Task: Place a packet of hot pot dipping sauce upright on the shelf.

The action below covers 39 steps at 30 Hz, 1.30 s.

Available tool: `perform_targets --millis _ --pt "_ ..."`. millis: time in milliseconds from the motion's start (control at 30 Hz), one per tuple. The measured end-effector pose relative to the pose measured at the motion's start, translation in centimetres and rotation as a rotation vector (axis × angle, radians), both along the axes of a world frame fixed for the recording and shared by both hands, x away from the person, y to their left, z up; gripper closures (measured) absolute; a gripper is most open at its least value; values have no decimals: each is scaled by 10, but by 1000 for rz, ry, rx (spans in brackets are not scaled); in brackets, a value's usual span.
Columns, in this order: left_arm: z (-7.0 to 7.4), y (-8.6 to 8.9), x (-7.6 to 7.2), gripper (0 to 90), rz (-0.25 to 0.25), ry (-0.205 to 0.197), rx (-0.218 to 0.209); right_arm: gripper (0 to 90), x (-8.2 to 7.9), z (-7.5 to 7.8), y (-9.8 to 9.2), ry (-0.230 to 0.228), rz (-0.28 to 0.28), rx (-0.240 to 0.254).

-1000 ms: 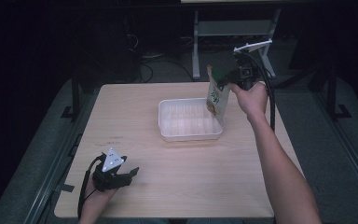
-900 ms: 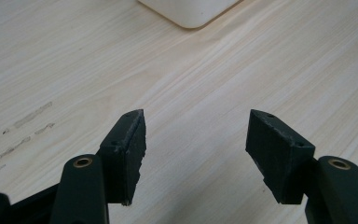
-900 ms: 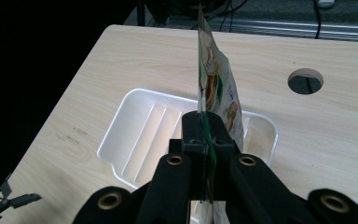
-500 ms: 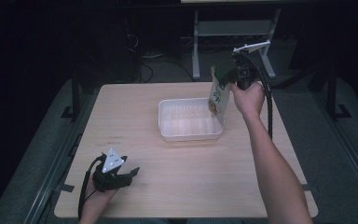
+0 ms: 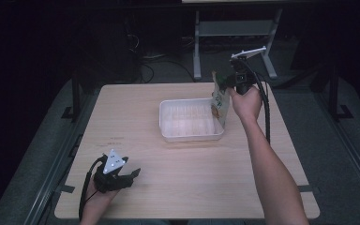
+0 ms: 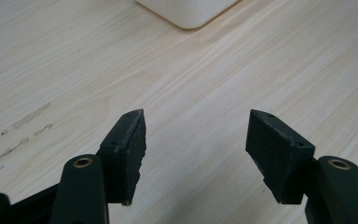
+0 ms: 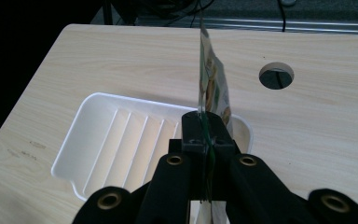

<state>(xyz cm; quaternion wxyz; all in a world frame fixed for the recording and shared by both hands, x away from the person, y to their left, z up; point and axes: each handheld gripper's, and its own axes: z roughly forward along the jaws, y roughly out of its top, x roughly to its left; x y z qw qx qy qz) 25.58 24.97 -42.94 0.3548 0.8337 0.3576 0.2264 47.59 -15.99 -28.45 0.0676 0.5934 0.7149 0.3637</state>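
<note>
Left claw (image 5: 132, 174) agape, low; right claw (image 5: 221, 82) clamped, arm outstretched

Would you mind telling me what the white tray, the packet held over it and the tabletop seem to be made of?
White tray: probably moulded plastic, smooth and slightly glossy, with ribbed floor and rounded corners.
Packet: thin, printed film or foil, seen edge-on, pinched flat in the right tool; which one is unclear.
Tabletop: pale wood-grain surface, matte; likely laminate, though solid wood cannot be ruled out.

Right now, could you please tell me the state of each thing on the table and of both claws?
White tray: empty, flat on the table.
Snack pouch: held upright at the tray's right end.
Right claw: shut on the pouch's edge.
Left claw: open, empty, low over the wooden table.
</note>
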Motion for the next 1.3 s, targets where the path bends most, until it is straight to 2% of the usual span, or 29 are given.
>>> perform_targets --millis 333,533,967,1133,1300 --pt "0 -1 0 375 -5 -1 4 885 2 -8 5 9 3 20" --pt "0 -1 -1 375 -7 -1 5 881 4 -13 5 18 -15 47" --pt "-1 -2 -1 374 -6 -1 4 870 5 -24 4 36 -1 26" --pt "-1 -2 0 375 -8 -1 6 858 5 -29 4 68 29 9" --pt "-1 -3 0 375 -9 0 9 818 4 -28 2 71 36 -10"
